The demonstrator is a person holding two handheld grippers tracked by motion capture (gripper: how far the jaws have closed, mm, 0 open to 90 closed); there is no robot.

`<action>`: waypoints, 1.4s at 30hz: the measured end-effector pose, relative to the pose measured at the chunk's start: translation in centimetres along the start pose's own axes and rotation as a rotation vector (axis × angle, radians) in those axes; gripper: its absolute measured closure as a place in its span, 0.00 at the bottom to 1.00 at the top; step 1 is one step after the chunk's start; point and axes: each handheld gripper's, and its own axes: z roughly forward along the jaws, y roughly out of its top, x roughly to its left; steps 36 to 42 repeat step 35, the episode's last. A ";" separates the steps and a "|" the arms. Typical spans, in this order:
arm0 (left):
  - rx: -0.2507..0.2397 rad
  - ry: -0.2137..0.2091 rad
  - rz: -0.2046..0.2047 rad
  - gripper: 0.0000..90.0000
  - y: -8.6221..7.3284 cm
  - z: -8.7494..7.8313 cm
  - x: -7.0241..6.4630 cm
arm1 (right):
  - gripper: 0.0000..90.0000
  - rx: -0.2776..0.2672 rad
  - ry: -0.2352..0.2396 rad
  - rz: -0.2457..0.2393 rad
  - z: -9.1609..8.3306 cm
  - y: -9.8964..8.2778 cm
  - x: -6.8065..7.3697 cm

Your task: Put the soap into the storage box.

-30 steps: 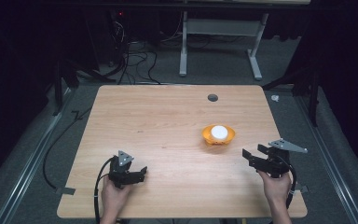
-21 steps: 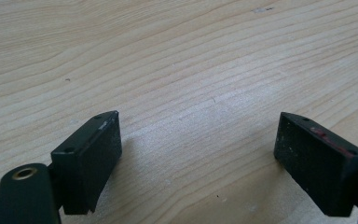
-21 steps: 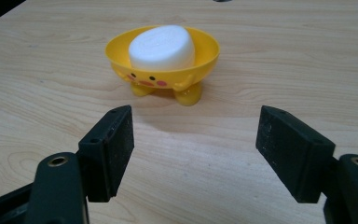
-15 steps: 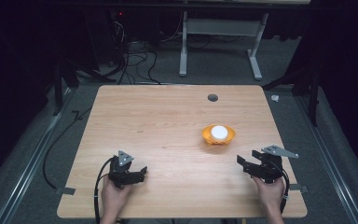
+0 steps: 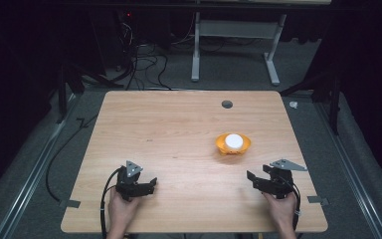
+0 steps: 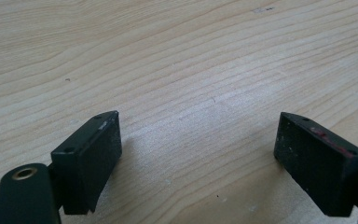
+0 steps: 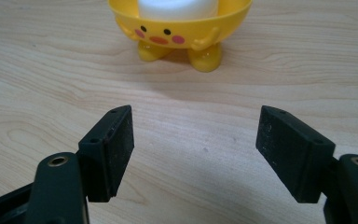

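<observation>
Yellow chick-shaped cup (image 5: 233,144) stands on the right half of the wooden tabletop (image 5: 179,134), upright on two stubby feet, with a white round object (image 5: 234,140) sitting in its bowl. In the right gripper view the cup (image 7: 180,30) shows a small face on its side: two black dot eyes, an orange beak, pink cheeks, and little arms moulded at either side above the feet.

At the left of the high view, the left gripper (image 5: 146,185) sits near the front edge of the tabletop, held in the person's left hand (image 5: 122,211), a black cable (image 5: 103,199) looping from it. In its own view the left gripper (image 6: 198,158) has its jaws spread wide, with bare wood grain between them.

Further back, a dark round hole (image 5: 227,104) marks the tabletop near its far edge.

At the right, the right gripper (image 5: 258,183) is held in the right hand (image 5: 282,211) near the front edge, a grey three-cornered plate (image 5: 287,165) on top. Its jaws are also spread wide in its own view (image 7: 195,149), gripping nothing, and the cup stands ahead of them, apart from the jaws.
</observation>
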 end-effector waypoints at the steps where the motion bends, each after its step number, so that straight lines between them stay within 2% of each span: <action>1: 0.000 0.000 0.000 0.17 0.0 0.0 0.0 | 0.32 0.004 -0.001 0.000 0.1 -0.1 0.1; 18: 0.001 0.000 0.000 0.17 0.0 0.0 0.0 | 0.31 0.053 -0.026 -0.051 2.2 -1.2 0.9; 24: 0.000 0.000 0.000 0.17 0.0 0.0 0.0 | 0.31 0.077 -0.044 -0.095 3.1 -1.3 1.3; 26: 0.000 0.000 0.000 0.17 0.0 0.0 0.0 | 0.31 0.084 -0.044 -0.096 3.3 -1.4 1.4; 30: 0.000 0.000 0.000 0.17 0.0 0.0 0.0 | 0.31 0.090 -0.074 -0.135 3.5 -1.4 1.8; 42: 0.000 0.001 0.000 0.17 0.0 0.0 0.0 | 0.30 0.091 -0.072 -0.139 3.6 -1.4 1.8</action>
